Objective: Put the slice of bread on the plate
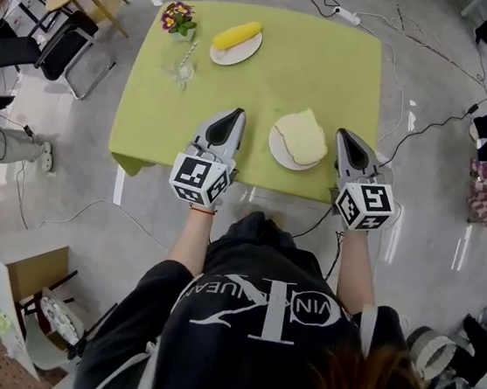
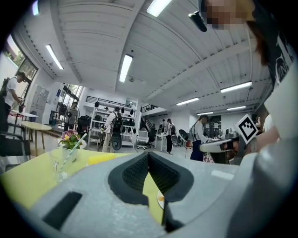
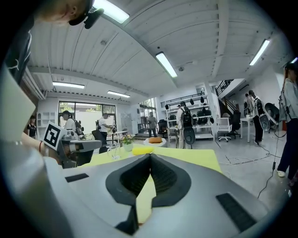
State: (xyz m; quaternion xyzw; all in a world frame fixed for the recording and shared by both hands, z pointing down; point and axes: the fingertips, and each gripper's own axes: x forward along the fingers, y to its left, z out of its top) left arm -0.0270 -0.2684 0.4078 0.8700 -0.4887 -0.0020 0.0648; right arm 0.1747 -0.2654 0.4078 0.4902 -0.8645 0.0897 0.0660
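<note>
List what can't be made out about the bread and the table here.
- Bread: out of sight in both gripper views, blocked by the bodies of the left gripper and right gripper.
- Plate centre, head view: covered by the bread.
- Glass contents, head view: too small.

Before me stands a bench [image 1: 265, 86] covered with a yellow-green cloth. Near the edge closest to me, a white plate [image 1: 277, 152] rests on it. At the far side there is a second plate [image 1: 246, 55]. To its left is a clear glass [image 1: 182, 69] with a straw, and beyond the glass a small flower pot [image 1: 178, 21].
</note>
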